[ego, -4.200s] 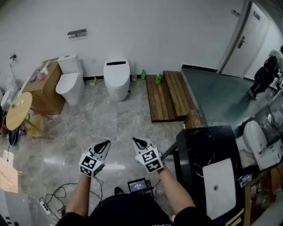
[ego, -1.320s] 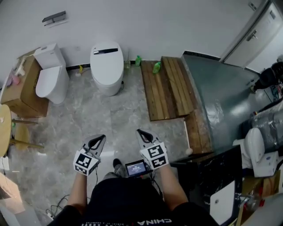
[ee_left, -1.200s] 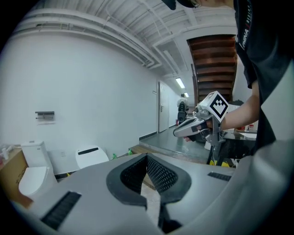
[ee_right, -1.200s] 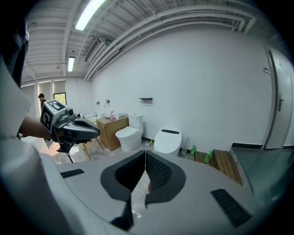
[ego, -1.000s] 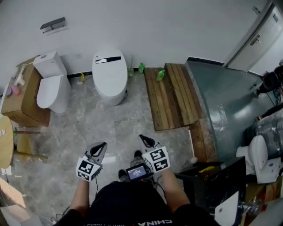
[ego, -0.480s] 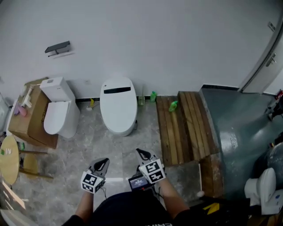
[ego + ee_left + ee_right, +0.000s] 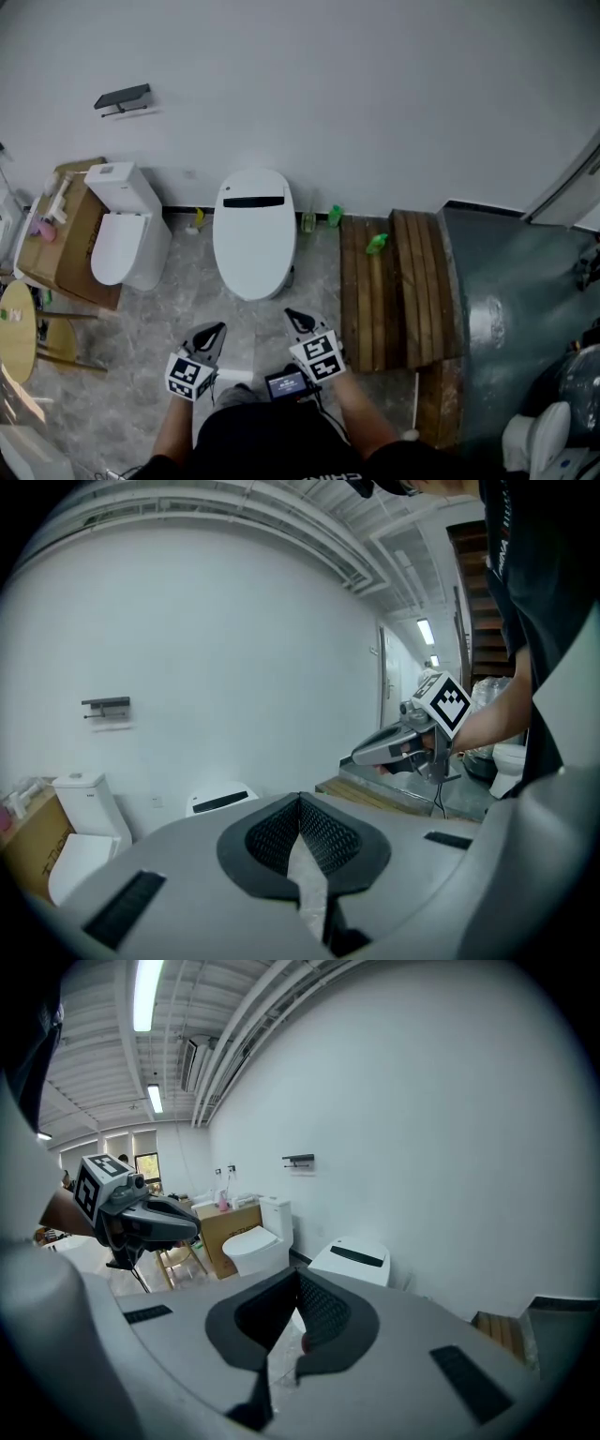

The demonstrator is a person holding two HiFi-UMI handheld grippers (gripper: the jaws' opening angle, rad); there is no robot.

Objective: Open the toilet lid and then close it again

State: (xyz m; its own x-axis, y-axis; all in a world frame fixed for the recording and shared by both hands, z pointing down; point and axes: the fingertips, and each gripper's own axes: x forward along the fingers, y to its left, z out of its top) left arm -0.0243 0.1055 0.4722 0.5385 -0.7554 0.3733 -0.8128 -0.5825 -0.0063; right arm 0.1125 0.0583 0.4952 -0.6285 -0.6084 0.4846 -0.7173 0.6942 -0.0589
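A white tankless toilet (image 7: pixel 253 230) stands against the wall with its lid down; a black strip runs across its back. It also shows in the left gripper view as the toilet (image 7: pixel 220 801) and in the right gripper view as the toilet (image 7: pixel 352 1260). My left gripper (image 7: pixel 208 336) and right gripper (image 7: pixel 298 322) hover side by side over the floor just short of the bowl's front. Both are shut, nothing is between their jaws, and neither touches the toilet. Each gripper view shows the other one: the right gripper (image 7: pixel 389 747) and the left gripper (image 7: pixel 155 1222).
A second toilet with a tank (image 7: pixel 122 239) stands to the left, beside a cardboard box (image 7: pixel 61 230) and a round wooden table (image 7: pixel 17 328). A wooden platform (image 7: pixel 389 281) with green bottles (image 7: pixel 377 244) lies to the right, then a grey raised floor (image 7: pixel 506 309).
The person has walked toward the wall: the tankless toilet has grown and now sits just ahead of both grippers. Both grippers stayed shut, side by side.
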